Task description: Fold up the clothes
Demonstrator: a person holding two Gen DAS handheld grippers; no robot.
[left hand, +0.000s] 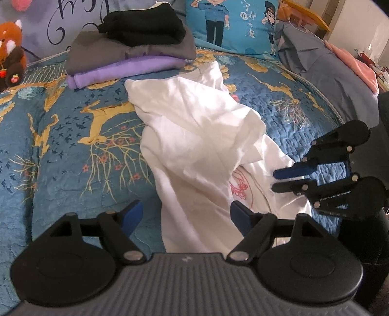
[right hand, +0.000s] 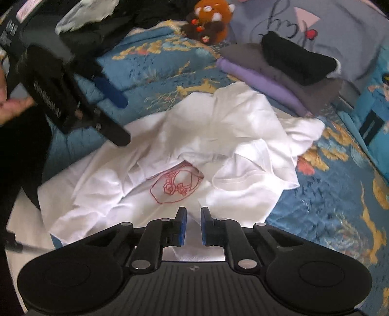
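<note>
A crumpled white T-shirt [left hand: 194, 136] with a red rose print [right hand: 176, 186] lies bunched on the blue patterned bedspread [left hand: 73, 145]. My left gripper [left hand: 186, 214] is open wide, its jaws on either side of the shirt's near edge, holding nothing. It also shows in the right wrist view [right hand: 119, 119], above the shirt's left side. My right gripper [right hand: 193, 224] hovers over the shirt's near hem with a narrow gap between its pads, nothing in it. It shows in the left wrist view [left hand: 279, 181] over the shirt's right side.
A folded stack of purple, grey and black clothes [left hand: 131, 53] sits at the back of the bed. A red panda plush [right hand: 210, 20] and a blue cartoon pillow [left hand: 233, 24] lie behind. A grey quilt [left hand: 323, 70] lies at the right.
</note>
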